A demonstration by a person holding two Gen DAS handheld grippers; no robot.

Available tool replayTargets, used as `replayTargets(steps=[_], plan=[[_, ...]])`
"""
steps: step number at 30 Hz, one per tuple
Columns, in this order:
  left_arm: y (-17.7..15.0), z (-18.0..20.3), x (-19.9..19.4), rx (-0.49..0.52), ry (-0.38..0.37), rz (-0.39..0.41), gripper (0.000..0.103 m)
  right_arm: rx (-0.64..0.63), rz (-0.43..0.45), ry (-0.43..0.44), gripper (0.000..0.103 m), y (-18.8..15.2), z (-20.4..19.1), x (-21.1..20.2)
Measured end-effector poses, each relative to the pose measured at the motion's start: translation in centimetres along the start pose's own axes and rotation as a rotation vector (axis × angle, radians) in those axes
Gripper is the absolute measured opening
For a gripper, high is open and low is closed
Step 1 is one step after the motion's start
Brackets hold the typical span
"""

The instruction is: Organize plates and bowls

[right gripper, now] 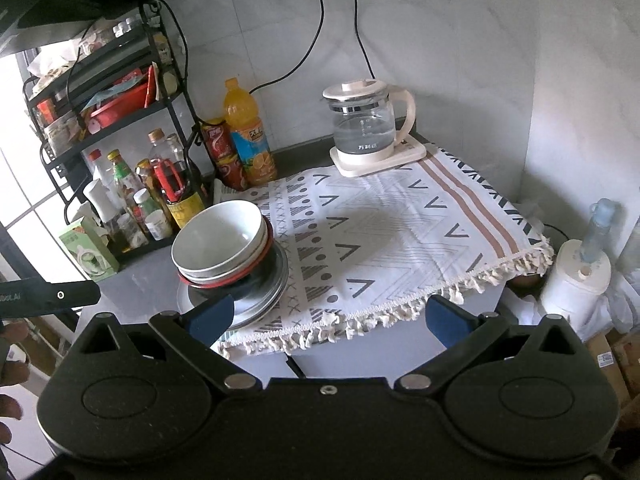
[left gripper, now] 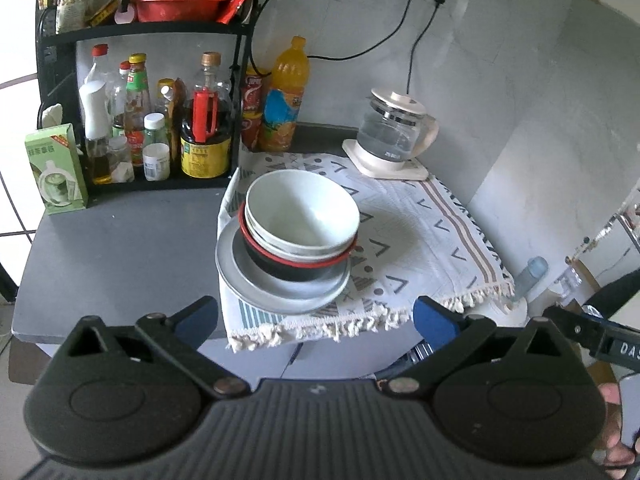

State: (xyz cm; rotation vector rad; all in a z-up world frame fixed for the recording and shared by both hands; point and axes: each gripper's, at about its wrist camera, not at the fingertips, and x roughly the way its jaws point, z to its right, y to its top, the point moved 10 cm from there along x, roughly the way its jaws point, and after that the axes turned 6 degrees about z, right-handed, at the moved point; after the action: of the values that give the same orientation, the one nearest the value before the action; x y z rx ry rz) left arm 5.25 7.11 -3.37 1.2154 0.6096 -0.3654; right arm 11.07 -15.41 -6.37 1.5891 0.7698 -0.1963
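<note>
Nearest the lens in each wrist view, a black two-finger gripper fills the lower frame: the left gripper and the right gripper both have their blue-padded fingers spread wide apart, with nothing between them, poised short of the counter's front edge.

Beyond them, a dark grey counter runs along a pale wall, its right portion covered by a white patterned cloth with a fringed hem hanging over the front. At the left, a black wire rack holds sauce and oil bottles on its lower shelf and a red basin above. A glass kettle with a cream lid and handle stands on its base at the cloth's far edge, its cord leading up to wall sockets.

The stacked tableware sits on the cloth's left front corner: grey plates at the bottom, a black bowl with a red rim on them, and nested white bowls on top, the stack tilted slightly.

An orange drink bottle stands against the wall beside red cans, and a green carton stands left of the rack.
</note>
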Motion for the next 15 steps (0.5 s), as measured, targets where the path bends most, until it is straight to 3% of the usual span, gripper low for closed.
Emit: replayTargets(steps=[15], plan=[[-3.7, -0.6, -3.2, 0.013, 0.023, 0.013, 0.103, 0.038, 0.041, -0.04, 0.103, -2.2, 0.8, -3.9]])
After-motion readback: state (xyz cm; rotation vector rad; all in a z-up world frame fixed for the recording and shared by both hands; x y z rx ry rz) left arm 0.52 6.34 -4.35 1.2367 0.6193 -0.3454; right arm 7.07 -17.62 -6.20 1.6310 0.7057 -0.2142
